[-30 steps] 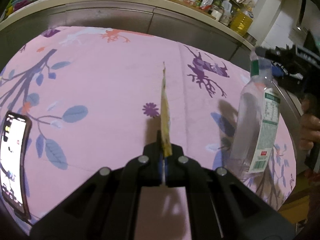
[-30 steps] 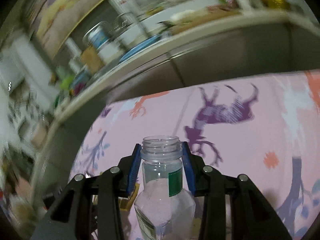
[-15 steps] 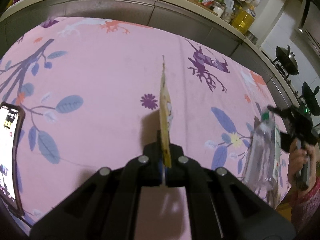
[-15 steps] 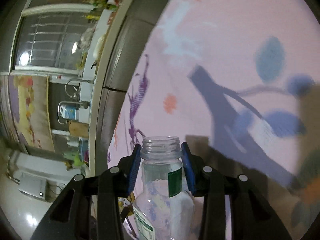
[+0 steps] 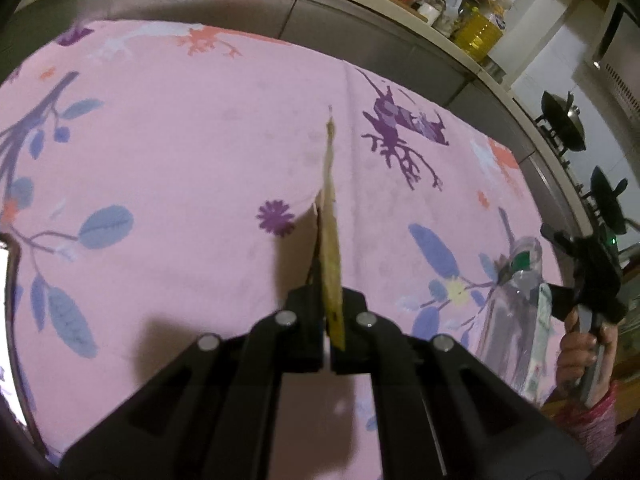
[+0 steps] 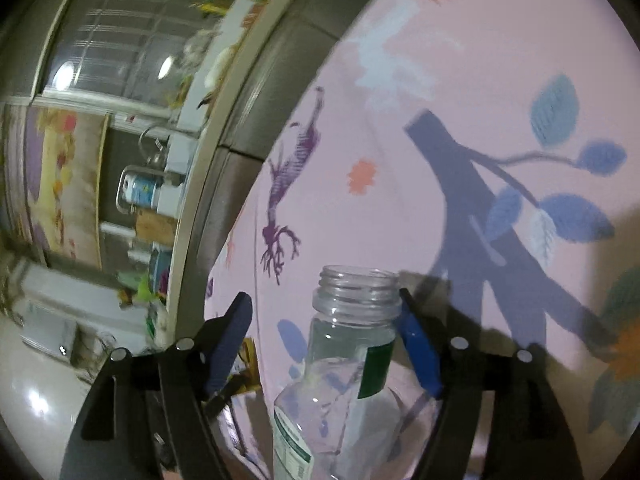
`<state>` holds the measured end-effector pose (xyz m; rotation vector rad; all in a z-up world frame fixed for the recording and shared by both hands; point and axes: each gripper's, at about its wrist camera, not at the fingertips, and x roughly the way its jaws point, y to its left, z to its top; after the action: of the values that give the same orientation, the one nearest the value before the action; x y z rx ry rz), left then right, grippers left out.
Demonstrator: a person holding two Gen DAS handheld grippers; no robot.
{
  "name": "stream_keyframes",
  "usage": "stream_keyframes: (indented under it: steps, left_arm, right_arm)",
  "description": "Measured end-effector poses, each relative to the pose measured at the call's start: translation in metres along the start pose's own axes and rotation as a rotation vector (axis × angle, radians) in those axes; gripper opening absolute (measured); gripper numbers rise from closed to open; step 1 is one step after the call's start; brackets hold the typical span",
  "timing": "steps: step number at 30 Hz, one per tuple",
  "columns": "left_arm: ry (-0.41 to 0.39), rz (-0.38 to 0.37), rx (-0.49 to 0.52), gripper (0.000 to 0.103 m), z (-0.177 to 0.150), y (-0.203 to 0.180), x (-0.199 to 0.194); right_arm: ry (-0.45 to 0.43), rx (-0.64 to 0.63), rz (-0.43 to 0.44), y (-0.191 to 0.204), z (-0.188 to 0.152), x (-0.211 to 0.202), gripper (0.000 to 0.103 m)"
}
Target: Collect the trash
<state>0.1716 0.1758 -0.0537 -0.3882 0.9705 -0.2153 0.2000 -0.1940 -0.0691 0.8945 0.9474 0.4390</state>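
Observation:
My left gripper (image 5: 326, 320) is shut on a flat yellowish wrapper (image 5: 330, 240), seen edge-on and sticking forward above the pink tablecloth (image 5: 200, 160). A clear plastic bottle (image 6: 352, 344) with no cap and a green-and-white label is between the jaws of my right gripper (image 6: 324, 316). Those jaws are opening: the left pad stands well off the bottle's neck and the right pad is close beside it. In the left wrist view the bottle (image 5: 516, 320) hangs at the table's right edge with the right gripper (image 5: 524, 256) at its neck, held by a hand (image 5: 580, 356).
A phone (image 5: 4, 280) lies at the table's left edge. Behind the table runs a grey counter (image 5: 360, 12) crowded with bottles and jars. A stove with dark pots (image 5: 564, 120) is at the far right.
The right gripper swung the bottle down and rolled it over the table's right edge; its jaws have now spread off the neck. The left gripper with the wrapper shifted slightly.

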Motion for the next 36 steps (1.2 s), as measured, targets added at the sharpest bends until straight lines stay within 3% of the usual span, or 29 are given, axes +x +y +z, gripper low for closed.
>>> stream_keyframes:
  steps: [5,8,14,18,20,24,28,36]
  left_arm:
    - [0.001,-0.029,-0.021,0.003,0.009,0.002,0.003]
    - [-0.008,-0.029,-0.014,0.003,0.009,-0.001,0.005]
    - [-0.016,-0.052,0.015,0.003,0.004,-0.014,0.007]
    - [-0.008,-0.107,0.051,0.003,-0.006,-0.032,0.004]
    - [0.002,-0.131,0.066,0.003,-0.012,-0.040,0.003]
    - [0.033,-0.148,0.088,0.003,-0.022,-0.047,0.006]
    - [0.060,-0.163,0.092,0.003,-0.029,-0.049,0.009]
    - [0.084,-0.238,0.119,0.003,-0.048,-0.073,0.007]
  right_arm:
    - [-0.036,-0.073,-0.068,0.002,0.006,-0.013,0.071]
    - [-0.040,-0.030,-0.054,-0.009,0.012,-0.022,0.071]
    - [0.005,0.029,-0.042,-0.025,0.011,-0.022,0.071]
    - [0.055,0.042,-0.046,-0.026,0.011,-0.008,0.071]
    - [0.061,-0.002,-0.088,-0.016,0.012,-0.004,0.071]
    - [0.013,-0.276,-0.230,0.022,0.014,-0.014,0.071]
    - [0.061,-0.440,-0.318,0.040,0.010,-0.026,0.071]
    - [0.303,-0.300,-0.124,0.021,-0.035,-0.041,0.071]
